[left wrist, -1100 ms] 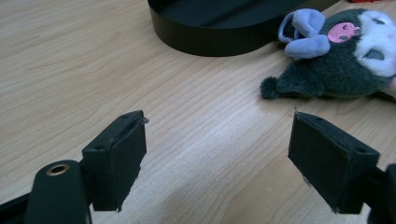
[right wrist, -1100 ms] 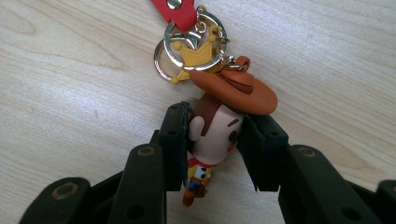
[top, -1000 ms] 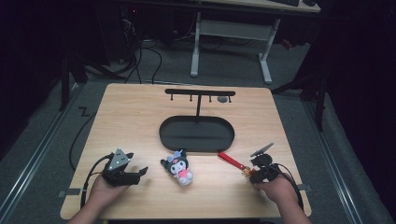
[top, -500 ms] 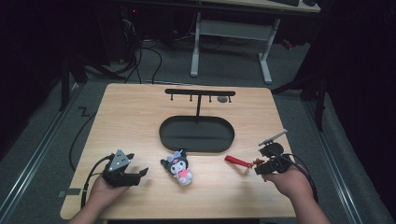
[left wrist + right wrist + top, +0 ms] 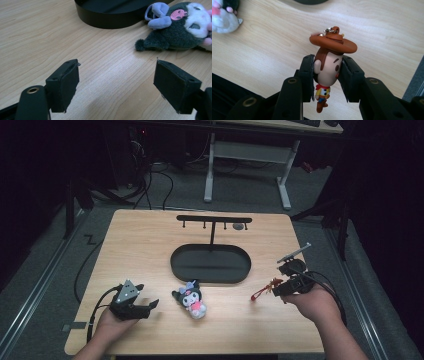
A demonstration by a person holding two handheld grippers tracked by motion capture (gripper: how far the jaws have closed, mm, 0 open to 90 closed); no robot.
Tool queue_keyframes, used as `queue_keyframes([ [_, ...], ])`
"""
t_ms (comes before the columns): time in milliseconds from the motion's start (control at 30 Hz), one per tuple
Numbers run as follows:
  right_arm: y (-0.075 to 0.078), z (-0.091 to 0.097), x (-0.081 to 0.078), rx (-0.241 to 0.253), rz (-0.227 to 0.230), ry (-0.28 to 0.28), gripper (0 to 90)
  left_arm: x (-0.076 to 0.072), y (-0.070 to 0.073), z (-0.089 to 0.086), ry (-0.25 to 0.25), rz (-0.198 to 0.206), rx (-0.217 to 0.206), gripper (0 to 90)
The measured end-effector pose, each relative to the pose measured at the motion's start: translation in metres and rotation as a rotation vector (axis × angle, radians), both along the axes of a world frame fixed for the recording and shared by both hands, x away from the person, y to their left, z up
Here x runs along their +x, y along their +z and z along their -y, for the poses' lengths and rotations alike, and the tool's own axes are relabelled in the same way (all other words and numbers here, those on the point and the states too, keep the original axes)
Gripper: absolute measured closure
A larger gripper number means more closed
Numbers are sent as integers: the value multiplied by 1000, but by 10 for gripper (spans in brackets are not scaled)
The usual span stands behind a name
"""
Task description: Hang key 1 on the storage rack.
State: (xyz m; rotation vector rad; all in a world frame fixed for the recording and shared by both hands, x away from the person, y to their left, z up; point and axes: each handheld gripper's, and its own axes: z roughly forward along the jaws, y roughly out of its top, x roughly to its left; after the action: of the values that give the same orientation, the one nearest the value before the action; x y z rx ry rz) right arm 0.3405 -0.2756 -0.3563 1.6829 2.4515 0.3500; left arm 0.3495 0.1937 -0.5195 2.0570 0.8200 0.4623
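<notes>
The cowboy keychain figure (image 5: 327, 65) is being held by its head in the right gripper (image 5: 327, 72), clear of the tabletop (image 5: 150, 250). Hanging it on the black hook stand (image 5: 213, 220) is judged to be remaining. The plush toy (image 5: 190, 298) is lying untouched beside the left gripper (image 5: 116, 82), whose jaws are being kept wide apart and empty.

Dim room, grey carpet (image 5: 60, 270), white-legged desk (image 5: 247, 150)
</notes>
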Motion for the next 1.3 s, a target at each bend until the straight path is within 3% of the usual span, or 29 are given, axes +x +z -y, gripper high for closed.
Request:
queue_keyframes([
  [233,18,-9,9,-20,31,14,656,-1,1,-2,7,0,-3,205],
  [800,20,-27,38,-26,55,34,657,-8,-1,-15,26,-13,-21,205],
  [967,23,-32,47,-16,72,34,658,-10,2,-19,43,5,-42,205],
  [1300,31,-35,54,5,93,33,659,-13,1,-26,49,6,-40,204],
])
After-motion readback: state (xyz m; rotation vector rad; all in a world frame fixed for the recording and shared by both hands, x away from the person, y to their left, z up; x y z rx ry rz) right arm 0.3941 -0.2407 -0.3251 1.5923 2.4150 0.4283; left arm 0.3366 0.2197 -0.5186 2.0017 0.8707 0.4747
